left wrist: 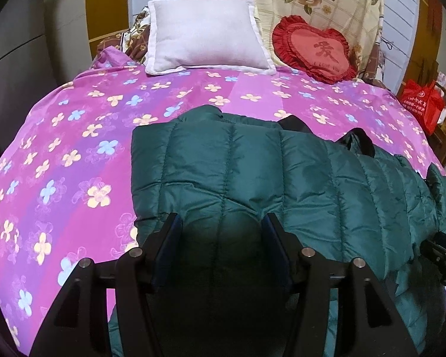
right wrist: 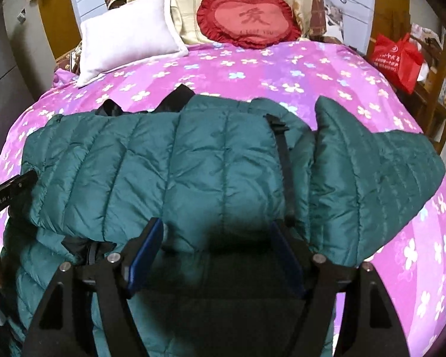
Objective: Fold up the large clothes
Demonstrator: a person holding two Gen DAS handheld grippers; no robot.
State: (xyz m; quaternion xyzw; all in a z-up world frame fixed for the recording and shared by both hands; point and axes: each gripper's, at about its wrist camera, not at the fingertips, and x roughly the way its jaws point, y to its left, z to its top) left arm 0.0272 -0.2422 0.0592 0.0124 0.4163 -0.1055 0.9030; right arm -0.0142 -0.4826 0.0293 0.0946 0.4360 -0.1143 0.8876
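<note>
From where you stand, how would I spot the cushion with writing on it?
Look to the head of the bed with the pink flowered cover, where a floral quilt is propped upright. Two cushions lean there: the heart-shaped red cushion sits right of the plain white pillow. Only it has a ruffled edge and a character on its face.

Even indoor light, sharp centre, strong fisheye bending, dark vignetted corners, shadow between fingers (left wrist: 175, 238).
</note>
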